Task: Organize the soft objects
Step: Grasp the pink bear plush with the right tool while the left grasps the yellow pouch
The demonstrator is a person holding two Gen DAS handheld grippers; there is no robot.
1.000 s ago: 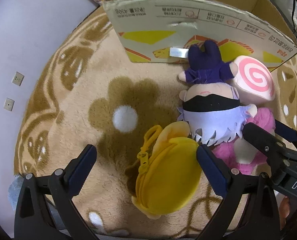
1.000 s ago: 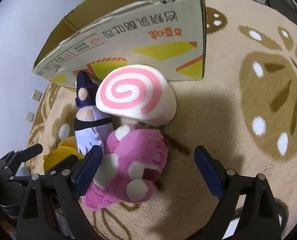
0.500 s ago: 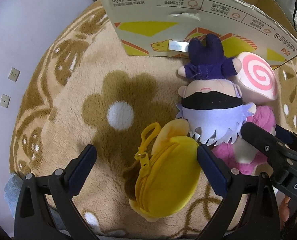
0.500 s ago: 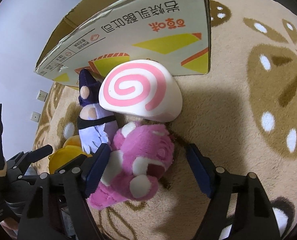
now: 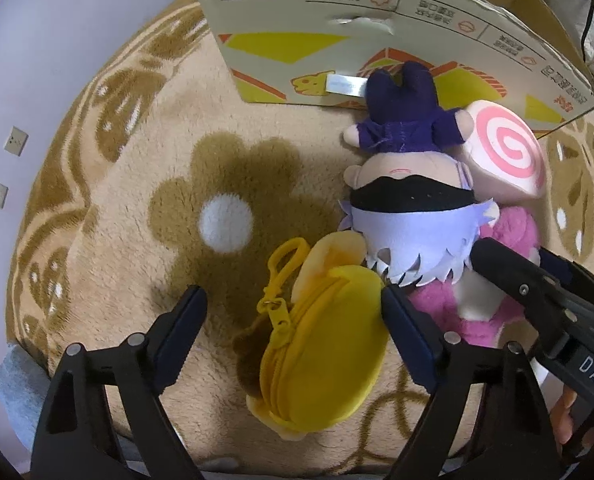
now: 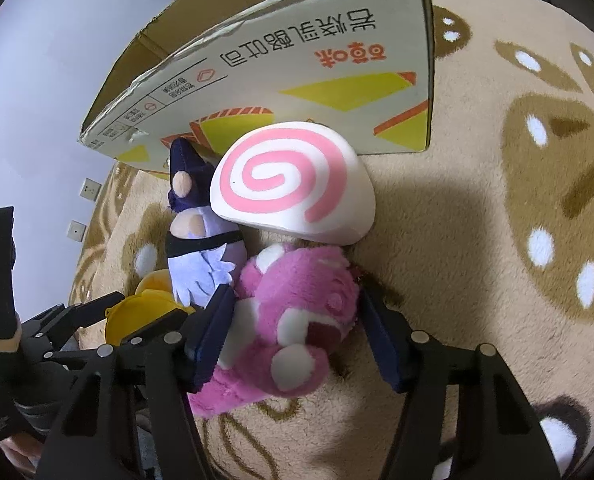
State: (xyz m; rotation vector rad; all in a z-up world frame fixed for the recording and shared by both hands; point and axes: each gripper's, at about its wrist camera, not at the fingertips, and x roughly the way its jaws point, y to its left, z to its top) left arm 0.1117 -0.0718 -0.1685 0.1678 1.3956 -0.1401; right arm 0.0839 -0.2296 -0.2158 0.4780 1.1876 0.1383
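A yellow plush pouch (image 5: 325, 356) with a clip lies on the rug between the open fingers of my left gripper (image 5: 293, 312). A pink plush bear (image 6: 297, 320) lies between the fingers of my right gripper (image 6: 293, 316), which press its sides. A purple-clad doll with pale hair (image 5: 409, 208) lies head toward me beside the bear; it also shows in the right wrist view (image 6: 201, 248). A white cushion with a pink spiral (image 6: 289, 188) leans by the cardboard box (image 6: 297, 72).
The open cardboard box (image 5: 377, 40) stands at the far side on a beige flowered rug (image 5: 157, 200). A pale wall with sockets (image 5: 17, 140) is to the left. The right gripper's body (image 5: 557, 320) is close to my left gripper.
My right gripper has moved forward and closed its fingers onto the pink bear. My left gripper has moved slightly toward the box, staying open around the yellow pouch.
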